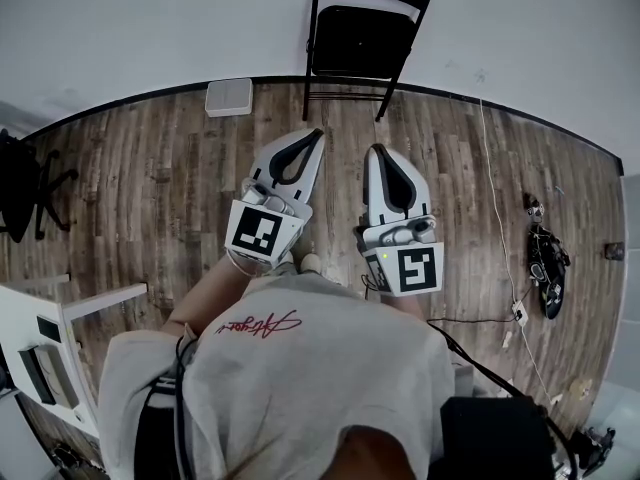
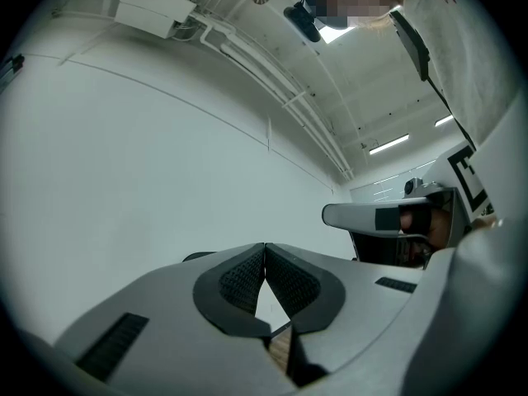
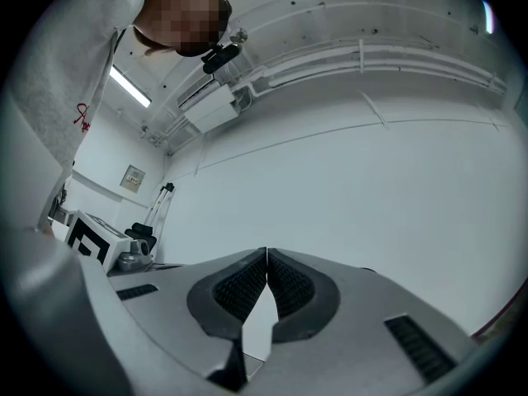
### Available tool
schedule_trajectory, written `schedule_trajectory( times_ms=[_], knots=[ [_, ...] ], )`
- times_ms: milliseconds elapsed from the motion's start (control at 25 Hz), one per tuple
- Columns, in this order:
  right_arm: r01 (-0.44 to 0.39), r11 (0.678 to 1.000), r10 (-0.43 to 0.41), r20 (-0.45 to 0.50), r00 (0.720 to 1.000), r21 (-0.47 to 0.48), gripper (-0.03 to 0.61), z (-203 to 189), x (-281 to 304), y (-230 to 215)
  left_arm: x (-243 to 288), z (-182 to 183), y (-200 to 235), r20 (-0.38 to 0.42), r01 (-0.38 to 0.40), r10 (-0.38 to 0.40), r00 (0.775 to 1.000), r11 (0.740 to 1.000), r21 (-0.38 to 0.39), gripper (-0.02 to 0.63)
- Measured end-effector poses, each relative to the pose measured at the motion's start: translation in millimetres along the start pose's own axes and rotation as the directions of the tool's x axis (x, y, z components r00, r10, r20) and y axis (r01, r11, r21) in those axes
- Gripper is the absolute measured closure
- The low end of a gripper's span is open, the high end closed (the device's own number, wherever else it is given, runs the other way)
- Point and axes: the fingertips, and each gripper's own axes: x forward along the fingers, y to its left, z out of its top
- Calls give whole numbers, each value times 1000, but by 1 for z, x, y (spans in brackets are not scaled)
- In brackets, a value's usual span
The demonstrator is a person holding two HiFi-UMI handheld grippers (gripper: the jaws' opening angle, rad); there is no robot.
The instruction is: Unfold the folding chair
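Note:
A black folding chair (image 1: 365, 30) leans folded against the white wall at the top of the head view, its legs on the wood floor. My left gripper (image 1: 318, 134) and right gripper (image 1: 376, 151) are held side by side in front of me, short of the chair and apart from it. Both are shut with nothing between the pads. In the left gripper view the left gripper (image 2: 265, 246) has its tips touching against the bare wall, with the right gripper's body (image 2: 388, 219) at the right. The right gripper (image 3: 266, 252) in its own view is likewise shut and tilted slightly upward.
A white square box (image 1: 229, 97) lies on the floor by the wall left of the chair. A white table frame (image 1: 60, 320) stands at the left edge, with a dark office chair base (image 1: 30, 190) above it. Cables and a black device (image 1: 547, 263) lie at the right.

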Motion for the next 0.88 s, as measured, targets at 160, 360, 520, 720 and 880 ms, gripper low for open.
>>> schedule_trajectory(
  times_ms=[160,360,520,720,880],
  knots=[
    [14,1000,-14,-10,1000,1,561,-4,0,-16,9,-2,-3,2,-2,2,1000,1000,5,598],
    [7,1000,-7,-28,1000,-15,561,-10,0,-35,23,-5,-2,7,-44,44,999,999,-6,598],
    [-10,1000,9,-48,999,-6,561,-23,10,-47,40,-9,3,15,-57,57,998,998,6,598],
    [-20,1000,20,-52,998,-9,561,-40,48,-67,72,-24,29,8,-69,69,998,998,-11,598],
    [-17,1000,15,-52,999,-25,561,-53,94,-89,112,-37,62,7,-58,58,998,998,-7,598]
  ],
)
